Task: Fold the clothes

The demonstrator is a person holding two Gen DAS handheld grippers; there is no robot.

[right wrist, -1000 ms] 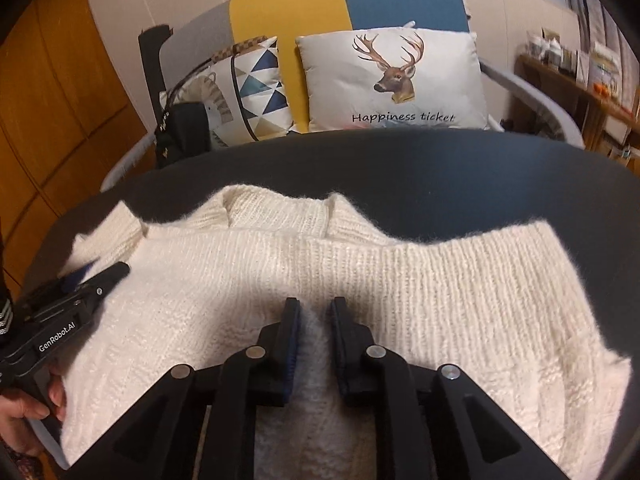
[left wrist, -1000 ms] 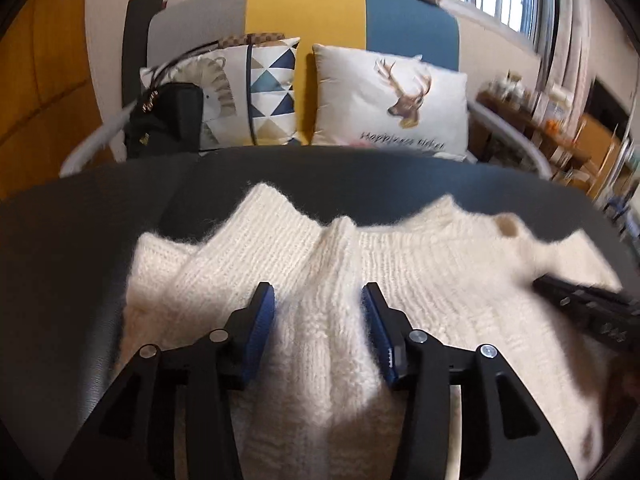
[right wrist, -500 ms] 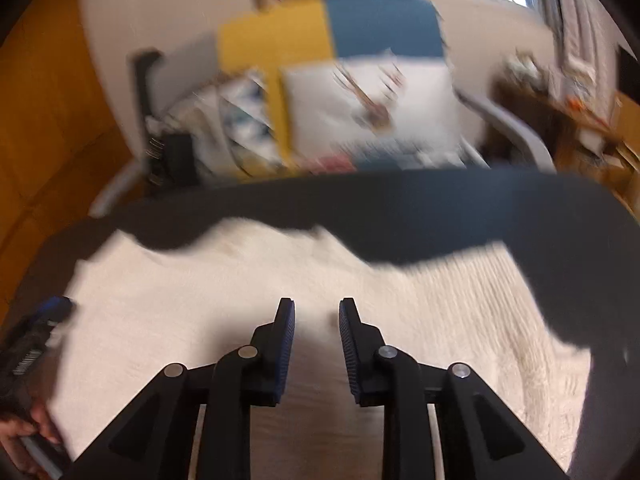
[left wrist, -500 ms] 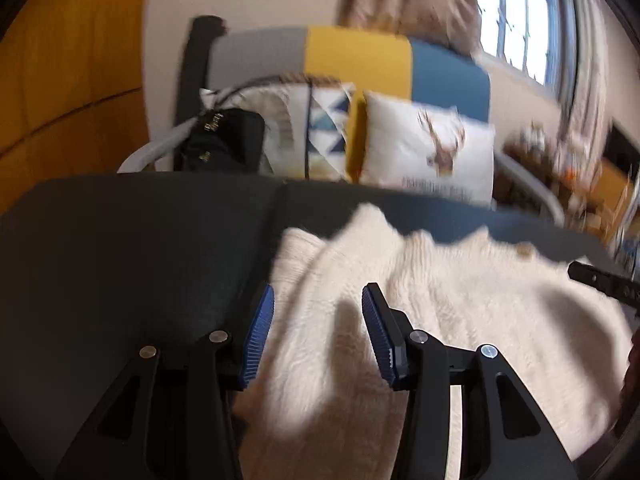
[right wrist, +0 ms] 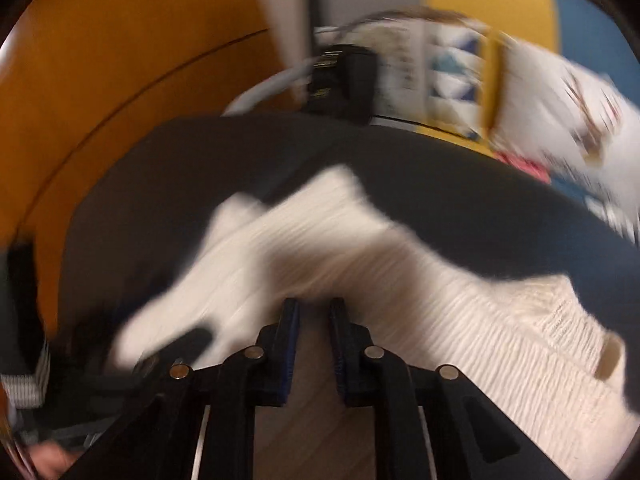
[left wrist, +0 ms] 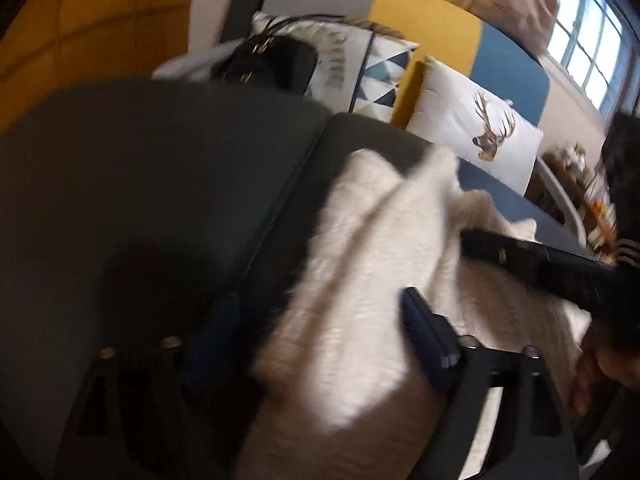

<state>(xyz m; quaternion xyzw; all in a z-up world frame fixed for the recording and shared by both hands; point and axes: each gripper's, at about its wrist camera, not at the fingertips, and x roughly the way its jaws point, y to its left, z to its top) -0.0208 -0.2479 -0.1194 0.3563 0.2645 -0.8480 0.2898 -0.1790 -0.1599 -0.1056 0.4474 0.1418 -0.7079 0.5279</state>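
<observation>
On the dark table [left wrist: 160, 200], left tongs [left wrist: 320, 340] just widened astride the sweater [left wrist: 360, 280]; right tongs [right wrist: 314, 320] narrowed, nearly together.

Dark grey worktop [left wrist: 152, 184], blurred in both views. Behind it a sofa [left wrist: 424, 36] with grey, yellow and blue back panels. On the seat: deer-print cushion [left wrist: 476, 136], geometric-print cushion [left wrist: 376, 68], black handbag [left wrist: 272, 64] at the left end. Orange wood panelling [right wrist: 120, 60] left; window [left wrist: 588, 64] upper right.
</observation>
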